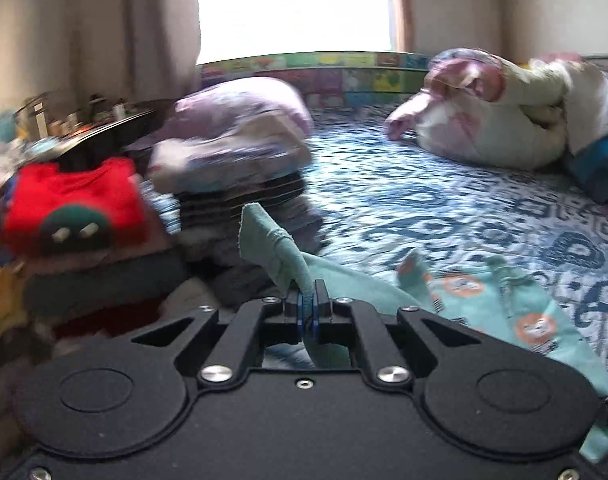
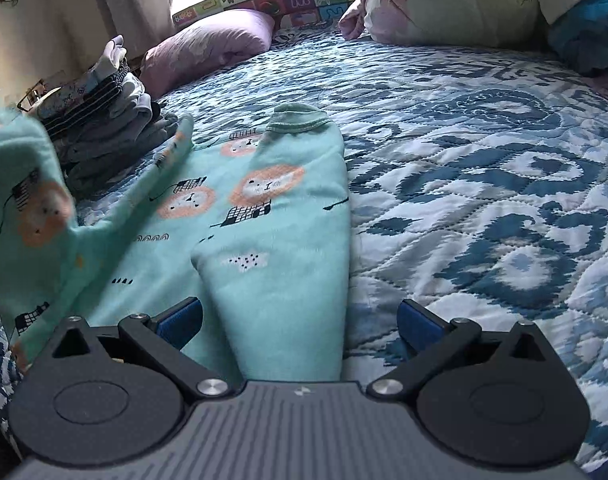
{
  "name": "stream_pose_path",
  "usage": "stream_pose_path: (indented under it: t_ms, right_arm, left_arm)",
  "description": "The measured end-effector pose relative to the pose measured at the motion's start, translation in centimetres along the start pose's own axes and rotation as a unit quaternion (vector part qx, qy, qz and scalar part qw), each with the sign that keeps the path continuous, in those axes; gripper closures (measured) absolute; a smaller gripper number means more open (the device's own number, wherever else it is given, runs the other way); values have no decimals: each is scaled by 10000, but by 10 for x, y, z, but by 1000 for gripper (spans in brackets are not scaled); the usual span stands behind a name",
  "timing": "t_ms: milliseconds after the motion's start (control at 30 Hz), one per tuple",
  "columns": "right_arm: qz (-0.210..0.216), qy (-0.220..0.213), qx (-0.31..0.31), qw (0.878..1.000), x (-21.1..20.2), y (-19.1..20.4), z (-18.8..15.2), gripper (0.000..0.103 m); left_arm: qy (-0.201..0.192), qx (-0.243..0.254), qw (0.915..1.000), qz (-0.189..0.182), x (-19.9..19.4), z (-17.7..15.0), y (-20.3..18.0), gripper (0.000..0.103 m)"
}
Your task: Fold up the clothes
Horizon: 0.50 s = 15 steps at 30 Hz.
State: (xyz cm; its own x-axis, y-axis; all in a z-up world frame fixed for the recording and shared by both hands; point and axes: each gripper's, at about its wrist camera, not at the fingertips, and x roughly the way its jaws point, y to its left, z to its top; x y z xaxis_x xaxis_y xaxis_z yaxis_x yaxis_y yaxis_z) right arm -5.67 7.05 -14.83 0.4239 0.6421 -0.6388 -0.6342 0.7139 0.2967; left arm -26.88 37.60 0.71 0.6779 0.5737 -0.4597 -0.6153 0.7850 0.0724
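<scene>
A mint-green child's garment (image 2: 239, 216) printed with orange lions lies on the blue-and-white quilt (image 2: 484, 168). One leg with its cuff (image 2: 299, 120) stretches away from me. My left gripper (image 1: 312, 300) is shut on an edge of this garment (image 1: 275, 248), and the pinched cloth sticks up above the blue pads. That raised part (image 2: 27, 200) shows at the left of the right wrist view. My right gripper (image 2: 299, 320) stands open low over the leg, one blue pad (image 2: 181, 318) on the cloth side, the other pad (image 2: 420, 326) over the quilt.
A stack of folded clothes (image 2: 115, 120) sits at the left edge of the bed, with a red garment (image 1: 75, 208) beside it. A lilac pillow (image 2: 211, 44) and rumpled bedding (image 1: 492, 116) lie at the far side under a window. An alphabet-print bumper (image 1: 344, 64) lines the far edge.
</scene>
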Motion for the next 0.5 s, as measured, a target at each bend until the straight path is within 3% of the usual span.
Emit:
stream_pose_path:
  t_ms: [167,433,500]
  right_arm:
    - [-47,-54,-29,10000,-1,1,-4,0]
    - [-58,-142,-62,9999,-3,1,-6,1]
    - [-25,-174,-31,9998,-4,0,-6,4]
  left_arm:
    - [139,-517,9980,348,-11,-33,41,100]
    - [427,-1175,9905,576,5,-91,70,100]
    - [249,-1183,9910,573,2,-92,70,100]
